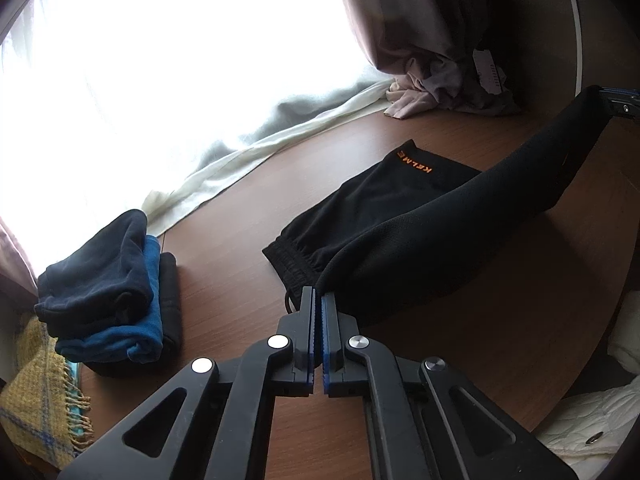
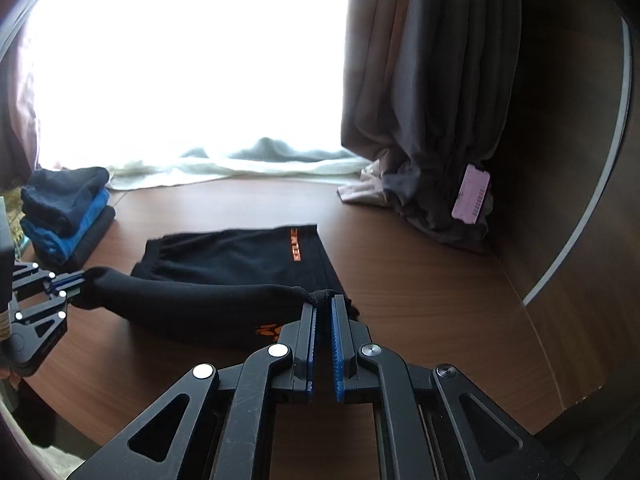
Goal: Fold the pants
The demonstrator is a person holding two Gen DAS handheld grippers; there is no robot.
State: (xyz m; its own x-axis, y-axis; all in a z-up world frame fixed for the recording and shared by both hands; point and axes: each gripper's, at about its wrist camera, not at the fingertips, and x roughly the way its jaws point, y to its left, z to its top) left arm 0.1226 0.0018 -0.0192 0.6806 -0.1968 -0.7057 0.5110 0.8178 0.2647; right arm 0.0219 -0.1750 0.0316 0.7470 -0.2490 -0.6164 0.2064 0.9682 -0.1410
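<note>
Left wrist view:
- The left gripper (image 1: 318,298) is seen closed; an edge of the black pants (image 1: 400,216) is pinched between its blue pads at the tips.
- The pants are spread partly on the brown table (image 1: 248,208), with one fold raised off the surface and stretched from the left gripper toward the right gripper (image 1: 616,98) at the upper right edge.
- The far end of the raised fold is held at the right gripper; its jaws cannot be made out from here.
- An orange logo (image 1: 414,162) is shown on the flat part of the pants, and the elastic waistband lies just beyond the left gripper tips.
- A stack of folded clothes (image 1: 108,292), dark blue over bright blue over black, is placed well apart to the left.
- A white cloth (image 1: 256,156) lies along the bright window, with a curtain (image 1: 420,40) bunched at the far right.

Right wrist view:
- The right gripper (image 2: 323,300) is seen nearly closed, with the pants (image 2: 240,256) clamped at its tips.
- The raised fold runs leftward to the left gripper (image 2: 64,286), which is closed on it.
- The rest of the pants lies flat on the table (image 2: 420,280) behind the fold.
- The stack (image 2: 68,212) is located at the far left.
</note>
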